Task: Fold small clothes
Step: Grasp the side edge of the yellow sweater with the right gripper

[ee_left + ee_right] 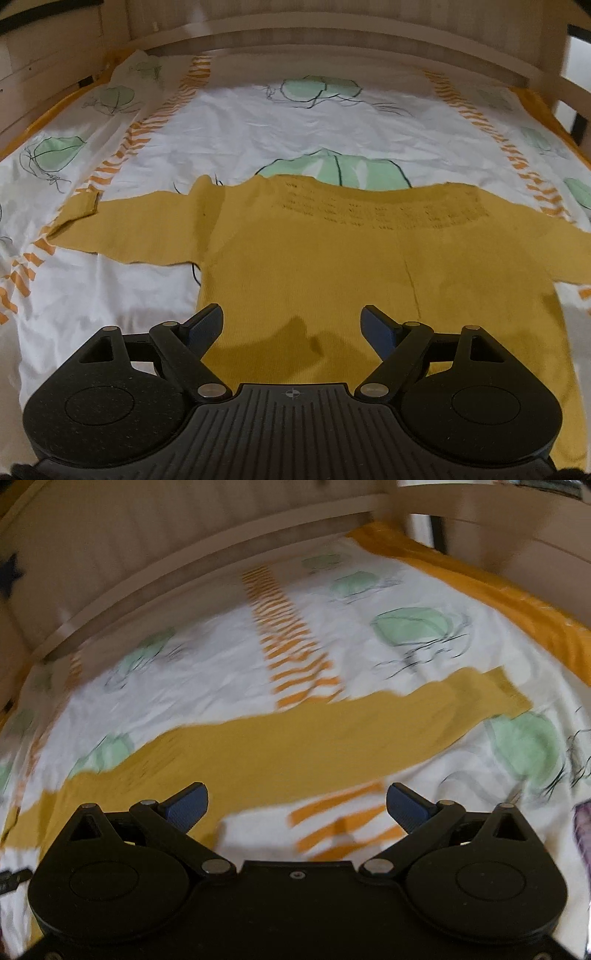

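Your left gripper hangs over the lower part of the sweater, and its fingers stand wide apart with nothing between them; they are released and do not press on the cloth. The mustard sweater lies flat on the bed sheet, spread out with the neckline away from you and the hem close to the gripper. Its left sleeve stretches out to the side across an orange striped band of the sheet, and the cuff is turned back a little. The other sleeve runs out of the left wrist view at the right edge. The sheet is white with green leaf prints and thin dark lines, and behind it you see a wooden frame. Your right gripper is also released: its fingers are far apart and hold nothing. It hangs above the sheet, just beside the sweater's right sleeve, which crosses the right wrist view from lower left to upper right and ends in a cuff. The left finger of this gripper is over the edge of the yellow cloth, the right finger over white sheet with orange stripes. This view is blurred, so whether the finger touches the cloth you cannot tell. An orange border runs along the far side of the bed.
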Tool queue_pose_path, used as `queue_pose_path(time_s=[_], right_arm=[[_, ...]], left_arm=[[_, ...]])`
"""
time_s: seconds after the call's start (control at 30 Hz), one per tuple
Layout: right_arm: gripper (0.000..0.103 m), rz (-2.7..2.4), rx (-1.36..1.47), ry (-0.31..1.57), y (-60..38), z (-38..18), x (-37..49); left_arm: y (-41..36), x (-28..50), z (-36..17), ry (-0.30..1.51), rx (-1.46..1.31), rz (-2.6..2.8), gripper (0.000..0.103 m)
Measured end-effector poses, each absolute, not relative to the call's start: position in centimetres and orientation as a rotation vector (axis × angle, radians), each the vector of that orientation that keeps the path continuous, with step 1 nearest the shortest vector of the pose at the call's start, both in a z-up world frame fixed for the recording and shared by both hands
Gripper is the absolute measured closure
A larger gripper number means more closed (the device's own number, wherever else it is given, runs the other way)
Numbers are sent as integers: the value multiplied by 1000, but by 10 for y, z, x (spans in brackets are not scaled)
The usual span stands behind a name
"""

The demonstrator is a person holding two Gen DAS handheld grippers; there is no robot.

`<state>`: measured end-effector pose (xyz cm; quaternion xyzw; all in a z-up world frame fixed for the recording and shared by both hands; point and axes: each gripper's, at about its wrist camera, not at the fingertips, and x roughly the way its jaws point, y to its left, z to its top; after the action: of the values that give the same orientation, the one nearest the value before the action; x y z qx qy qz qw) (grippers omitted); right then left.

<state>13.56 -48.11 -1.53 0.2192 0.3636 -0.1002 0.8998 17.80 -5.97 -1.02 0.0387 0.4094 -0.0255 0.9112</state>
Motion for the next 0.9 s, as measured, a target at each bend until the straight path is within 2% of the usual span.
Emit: queue_pose_path(time_s=[0.27, 0.47, 0.6, 0.67, 0.7, 0.73, 0.9], right_arm=[[1, -253, 585, 779, -551, -36, 156], [1, -377, 520, 756, -602, -42, 170], [1, -447, 504, 766, -634, -48, 180], [6, -482, 517, 771, -649, -53, 183], [14, -497, 522, 775, -656, -56, 185], [17, -508, 526, 781, -662, -59, 186], [18, -544, 514, 815, -681, -77, 191]], left_arm=[[-71, 207, -43, 890, 66, 8, 22], [-75, 218, -76, 942, 78, 25, 21], [-76, 210, -84, 869, 77, 39, 19], [-77, 206, -87, 832, 78, 45, 15], [-78, 206, -90, 814, 80, 48, 12], [-78, 204, -92, 791, 79, 50, 10], [-77, 200, -98, 735, 56, 59, 4]])
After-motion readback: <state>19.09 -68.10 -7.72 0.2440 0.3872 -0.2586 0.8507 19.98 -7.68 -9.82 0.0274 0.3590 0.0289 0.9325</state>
